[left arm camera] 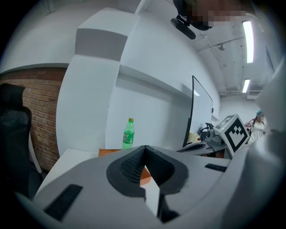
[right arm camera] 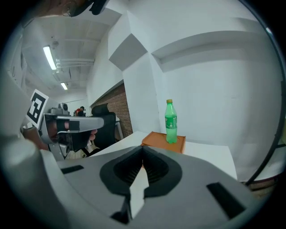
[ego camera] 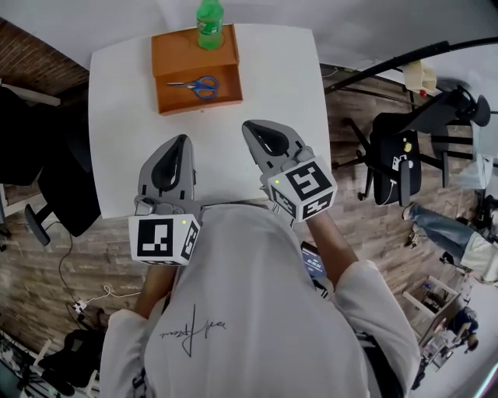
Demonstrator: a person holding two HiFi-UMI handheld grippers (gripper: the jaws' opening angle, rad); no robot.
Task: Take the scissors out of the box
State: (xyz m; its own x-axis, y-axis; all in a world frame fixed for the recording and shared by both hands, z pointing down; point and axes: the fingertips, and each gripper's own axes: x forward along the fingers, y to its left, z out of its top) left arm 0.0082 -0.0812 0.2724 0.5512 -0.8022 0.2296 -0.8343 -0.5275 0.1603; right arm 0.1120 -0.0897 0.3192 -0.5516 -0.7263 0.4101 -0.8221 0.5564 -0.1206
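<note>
Orange box point(ego camera: 180, 54) sits at the far end of your white table point(ego camera: 264, 155), and the scissors point(ego camera: 196, 85) are lying flat in its open near compartment, with the blue handles to the right and the blades pointing left. They're untouched, and nothing else is in that compartment with them. A green bottle point(ego camera: 209, 19) stands upright on the far part of the box, and you can spot it from both gripper views too. Your left gripper point(ego camera: 184, 140) hangs over the near half of the table, aimed toward the box but well apart from it. Its jaws are pressed together at the tips with nothing between them. Same deal with your right gripper point(ego camera: 250, 126): its jaws are together and empty, and it points at the box from a bit further forward than the left one. The two grippers are side by side with a gap of bare table between them, and neither touches the other. Off the table's left edge there's a black chair point(ego camera: 70, 186) on the wood floor. From the right gripper view you can see your hand wrapped around the left gripper's handle.
</note>
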